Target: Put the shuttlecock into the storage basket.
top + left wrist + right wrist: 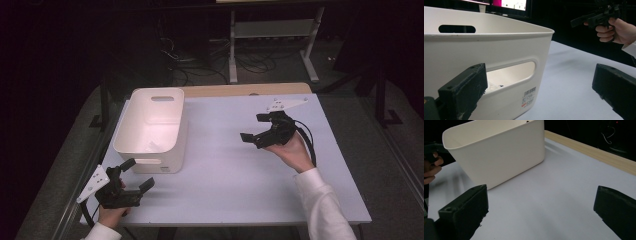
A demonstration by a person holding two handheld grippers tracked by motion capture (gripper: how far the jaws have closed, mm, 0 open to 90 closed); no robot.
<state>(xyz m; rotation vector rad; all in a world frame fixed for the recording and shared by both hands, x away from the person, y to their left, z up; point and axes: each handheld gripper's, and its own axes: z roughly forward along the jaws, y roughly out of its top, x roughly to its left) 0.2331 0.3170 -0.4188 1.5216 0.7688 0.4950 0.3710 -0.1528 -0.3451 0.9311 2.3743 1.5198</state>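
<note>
The white bin stands at the table's left side and is the one obstacle on it. The left gripper sits just beside the bin's near end wall, jaws spread, with little room forward. The right gripper, jaws apart, hovers well clear of the bin, over bare tabletop stretching from the bin's side wall to the right edge.

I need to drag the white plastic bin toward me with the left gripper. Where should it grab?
Probably the near end wall of the white plastic bin, at its handle slot. The left gripper, jaws open, already faces that wall; one jaw could go through the slot or over the rim, the other staying outside.
</note>
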